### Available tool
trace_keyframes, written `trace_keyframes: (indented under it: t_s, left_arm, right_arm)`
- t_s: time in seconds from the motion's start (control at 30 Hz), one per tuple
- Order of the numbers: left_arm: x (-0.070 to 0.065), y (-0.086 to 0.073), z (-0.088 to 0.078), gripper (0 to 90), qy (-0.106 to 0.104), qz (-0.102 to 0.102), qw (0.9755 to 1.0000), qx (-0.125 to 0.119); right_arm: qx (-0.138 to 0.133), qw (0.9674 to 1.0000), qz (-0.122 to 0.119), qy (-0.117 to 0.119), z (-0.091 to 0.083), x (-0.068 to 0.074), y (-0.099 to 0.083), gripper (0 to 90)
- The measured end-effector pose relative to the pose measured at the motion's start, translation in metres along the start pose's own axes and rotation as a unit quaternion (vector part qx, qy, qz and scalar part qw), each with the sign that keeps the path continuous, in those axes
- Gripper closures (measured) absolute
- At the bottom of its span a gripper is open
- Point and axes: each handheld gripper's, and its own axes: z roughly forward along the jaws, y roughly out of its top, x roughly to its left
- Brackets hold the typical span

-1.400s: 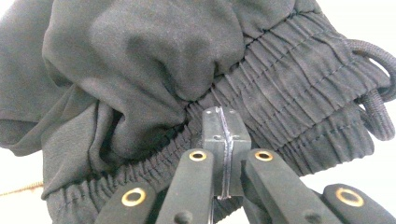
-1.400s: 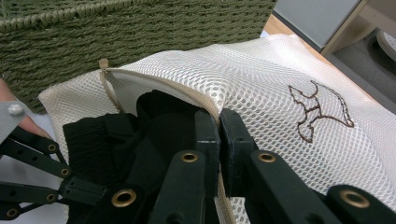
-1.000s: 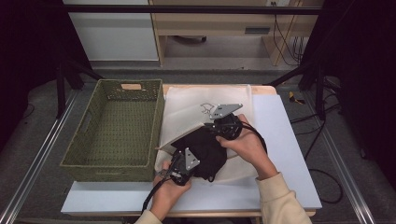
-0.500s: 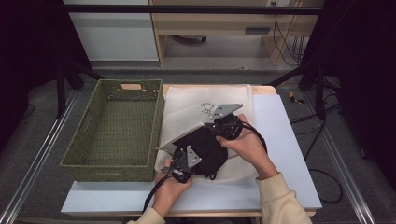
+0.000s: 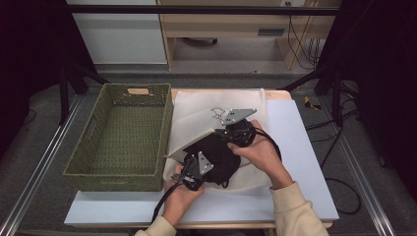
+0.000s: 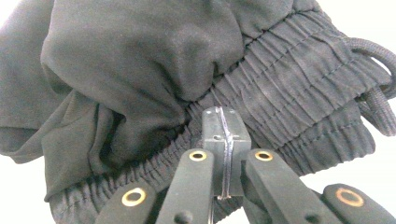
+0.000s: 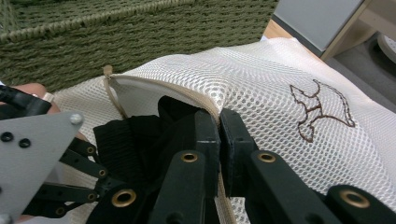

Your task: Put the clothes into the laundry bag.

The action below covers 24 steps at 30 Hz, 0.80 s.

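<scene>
High view: at frame centre, the black shorts (image 5: 219, 160) lie at the mouth of a white mesh laundry bag (image 5: 206, 110), right of a green woven basket (image 5: 120, 140). Left gripper (image 5: 189, 173) and right gripper (image 5: 231, 132) meet there.

Left gripper view: its jaws are clamped together on the shorts' elastic waistband (image 6: 299, 88), at centre.

Right gripper view: its jaws pinch the bag's zippered edge (image 7: 140, 80), at centre.

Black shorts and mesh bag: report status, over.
Left tongs shut on the black shorts at the waistband. Right tongs shut on the mesh bag rim, mouth open. Shorts partly inside. Basket alongside, nothing blocking.
</scene>
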Motion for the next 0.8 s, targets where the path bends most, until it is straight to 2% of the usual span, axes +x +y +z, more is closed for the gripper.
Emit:
trace_keyframes:
  t_s: [0.5,0.8]
  left_arm:
    - [0.0011,0.0048,0.0043,90.0,0.010,0.011,0.9999,0.003]
    - [0.0019,0.0074,0.0097,90.0,0.018,0.013,0.9997,-0.003]
  right_arm:
    - [-0.005,1.0000,0.002,0.004,-0.0019,-0.0010,0.0007,87.1]
    - [-0.006,1.0000,0.005,0.004,-0.0022,-0.0017,0.0006,87.1]
